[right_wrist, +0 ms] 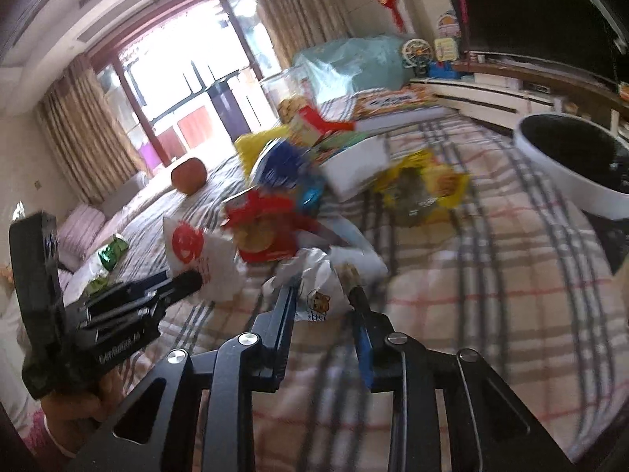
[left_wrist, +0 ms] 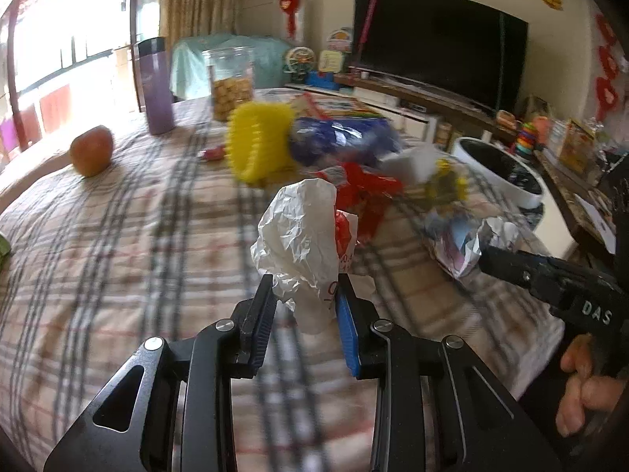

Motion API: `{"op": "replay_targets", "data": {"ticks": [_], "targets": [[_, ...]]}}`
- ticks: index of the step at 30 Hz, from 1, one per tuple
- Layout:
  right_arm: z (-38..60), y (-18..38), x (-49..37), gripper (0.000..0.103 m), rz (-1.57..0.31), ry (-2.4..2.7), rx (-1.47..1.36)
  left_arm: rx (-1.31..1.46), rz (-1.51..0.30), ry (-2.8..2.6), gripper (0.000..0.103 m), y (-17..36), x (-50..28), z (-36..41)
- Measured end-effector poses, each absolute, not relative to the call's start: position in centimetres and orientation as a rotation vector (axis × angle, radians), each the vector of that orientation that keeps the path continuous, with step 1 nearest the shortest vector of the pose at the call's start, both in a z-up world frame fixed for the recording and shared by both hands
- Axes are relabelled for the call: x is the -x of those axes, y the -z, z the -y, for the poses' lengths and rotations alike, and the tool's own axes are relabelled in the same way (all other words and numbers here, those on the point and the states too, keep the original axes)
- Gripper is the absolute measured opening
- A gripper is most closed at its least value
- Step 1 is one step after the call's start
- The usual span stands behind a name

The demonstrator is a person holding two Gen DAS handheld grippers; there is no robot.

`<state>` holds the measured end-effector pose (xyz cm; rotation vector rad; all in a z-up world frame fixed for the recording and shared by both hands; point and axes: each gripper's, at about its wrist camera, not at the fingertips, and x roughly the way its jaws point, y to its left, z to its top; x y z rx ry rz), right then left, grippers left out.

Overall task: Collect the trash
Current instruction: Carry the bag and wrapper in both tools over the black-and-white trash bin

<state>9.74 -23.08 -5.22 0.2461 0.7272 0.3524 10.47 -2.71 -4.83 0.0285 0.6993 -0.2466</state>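
Observation:
My left gripper (left_wrist: 304, 281) is shut on a crumpled white paper bag (left_wrist: 298, 232) with red print and holds it above the plaid tablecloth (left_wrist: 118, 236); it also shows in the right wrist view (right_wrist: 204, 251). My right gripper (right_wrist: 320, 281) is shut on a white and silver wrapper (right_wrist: 314, 291) with a small tiger print; that wrapper shows in the left wrist view (left_wrist: 468, 240). A white bin with a black liner (left_wrist: 503, 173) stands at the table's right edge, also in the right wrist view (right_wrist: 570, 165). More trash lies in the middle: a red wrapper (left_wrist: 365, 192), a blue bag (left_wrist: 338, 137), a yellow wrapper (right_wrist: 424, 185).
An apple (left_wrist: 92, 149), a purple tumbler (left_wrist: 155, 86), a clear jar of snacks (left_wrist: 232, 82), a yellow spiky object (left_wrist: 259, 141) and a white box (right_wrist: 357, 167) sit on the table. Green packets (right_wrist: 112, 253) lie at the left. A TV (left_wrist: 440, 39) stands behind.

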Motion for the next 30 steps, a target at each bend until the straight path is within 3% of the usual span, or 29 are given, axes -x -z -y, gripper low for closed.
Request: {"op": "replay_targets", "data": {"ticks": [30], "targets": [[39.0,2.2,-9.1,0.027,-0.635,-0.093,-0.352,-0.079,-0.695,0.560,0.029,1.8,-13.3,19.0]]}}
